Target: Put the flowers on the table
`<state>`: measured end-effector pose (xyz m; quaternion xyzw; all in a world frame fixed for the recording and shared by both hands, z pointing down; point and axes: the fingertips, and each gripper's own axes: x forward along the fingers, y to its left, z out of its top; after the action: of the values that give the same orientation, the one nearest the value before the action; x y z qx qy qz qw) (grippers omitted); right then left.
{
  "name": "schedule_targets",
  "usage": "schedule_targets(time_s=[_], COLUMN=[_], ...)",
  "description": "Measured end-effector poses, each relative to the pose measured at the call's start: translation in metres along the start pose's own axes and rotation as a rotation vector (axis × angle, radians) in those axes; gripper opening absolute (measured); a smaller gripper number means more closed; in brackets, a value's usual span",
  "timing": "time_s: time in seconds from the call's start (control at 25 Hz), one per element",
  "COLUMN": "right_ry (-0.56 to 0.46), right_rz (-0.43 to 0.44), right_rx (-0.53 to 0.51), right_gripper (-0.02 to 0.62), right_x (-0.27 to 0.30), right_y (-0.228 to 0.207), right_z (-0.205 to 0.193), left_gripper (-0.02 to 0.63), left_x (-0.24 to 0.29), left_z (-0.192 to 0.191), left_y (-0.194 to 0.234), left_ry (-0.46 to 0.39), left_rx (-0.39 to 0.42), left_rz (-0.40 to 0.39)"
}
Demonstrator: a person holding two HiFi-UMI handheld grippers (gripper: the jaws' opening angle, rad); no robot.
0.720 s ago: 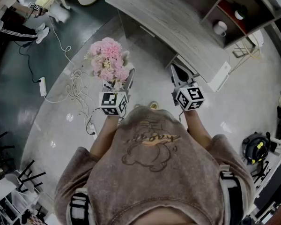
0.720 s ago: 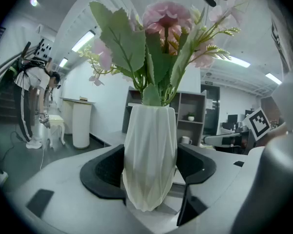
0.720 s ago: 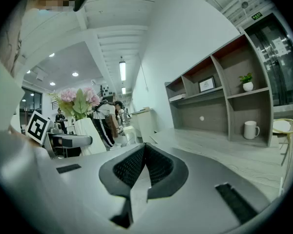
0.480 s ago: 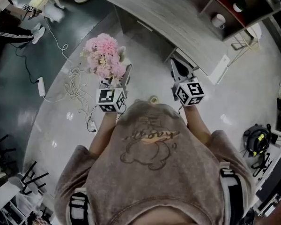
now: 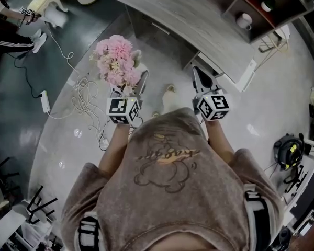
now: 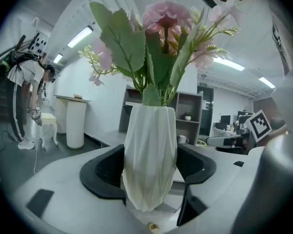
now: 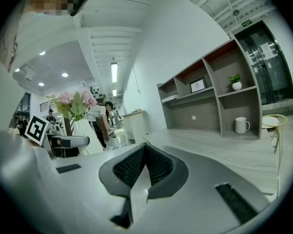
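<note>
My left hand-held gripper (image 6: 147,168) is spread wide, its black textured pads pressed against both sides of a matte white vase (image 6: 150,145) with twisting vertical ridges. Ruffled pink flowers (image 6: 166,17) with broad, toothed green leaves stand in the vase. In the head view the flowers (image 5: 116,61) are left of centre, held in the air over the glossy floor (image 5: 68,140), apart from the pale grey wood-grain surface (image 5: 183,14) at upper centre. My right hand-held gripper (image 7: 142,165) is pinched together, empty. A white mug (image 7: 242,125) stands in a grey shelf (image 7: 205,116) at right.
</note>
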<state>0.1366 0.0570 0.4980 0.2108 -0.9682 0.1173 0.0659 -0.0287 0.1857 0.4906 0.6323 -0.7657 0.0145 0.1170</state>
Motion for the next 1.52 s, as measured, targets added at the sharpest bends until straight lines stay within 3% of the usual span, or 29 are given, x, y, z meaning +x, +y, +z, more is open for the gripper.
schedule_targets(time_s=[0.28,0.92,1.16,1.52], right_ry=[-0.028,-0.024,-0.021,-0.032], right_rz=[-0.001,0.008,0.006,0.023], right_rx=[0.007,0.011,0.019,0.006], right_gripper=[-0.003,-0.003,-0.003,-0.003], right_x=[0.033,0.210,0.263,0.286], right_y=[-0.009,-0.095,-0.157,-0.174], right_z=[-0.005,0.073,0.103,0.112], left_gripper=[0.337,0.336,0.336,0.336], left_x=[0.024,0.209,0.297,0.332], left_z=[-0.003,0.087,0.116,0.130], left_y=[0.021,0.100,0.106,0.103], left_ry=[-0.008,-0.039,-0.054,-0.067], left_rx=[0.026,0.039,0.035,0.063], left_rz=[-0.008,-0.045,-0.053,-0.079])
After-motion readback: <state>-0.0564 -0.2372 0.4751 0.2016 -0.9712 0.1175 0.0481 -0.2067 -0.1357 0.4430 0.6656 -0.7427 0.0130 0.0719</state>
